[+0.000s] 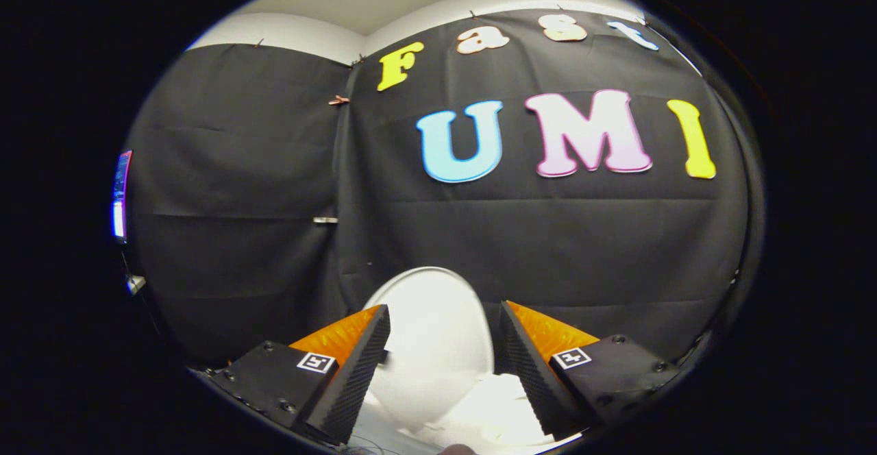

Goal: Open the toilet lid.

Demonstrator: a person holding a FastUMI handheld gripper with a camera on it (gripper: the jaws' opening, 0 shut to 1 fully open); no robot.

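The gripper (438,366) is spread wide, its two fingers standing well apart with nothing pinched between them. In the gap between the fingers, and reaching a little beyond their tips, is the toilet lid (428,335): a white, rounded, glossy shell that looks raised, its curved top edge showing against the black cloth wall (548,236) behind it. Whether it leans fully back against something I cannot tell. Neither finger appears to press on it; the left finger's tip sits just beside its left edge, though contact there is too close to call.

Below the lid, between the finger bases, lies more white ware, probably the seat or bowl rim (493,407), washed out by glare so its shape is unclear.

As a judgement, the lid is stiff moulded plastic, fairly light, smooth and slippery, and it swings on a hinge at the back. A pinch on the free rim, or a lift from under that rim, should serve better than pressing on the broad curved face, where the pads would likely slide. If released short of balance it could drop and slam.

Farther out, the cloth wall hangs close behind the lid, held by small clips (338,100), so room to swing back may be limited. A lit screen edge (121,194) sits far off past the left finger, well clear.
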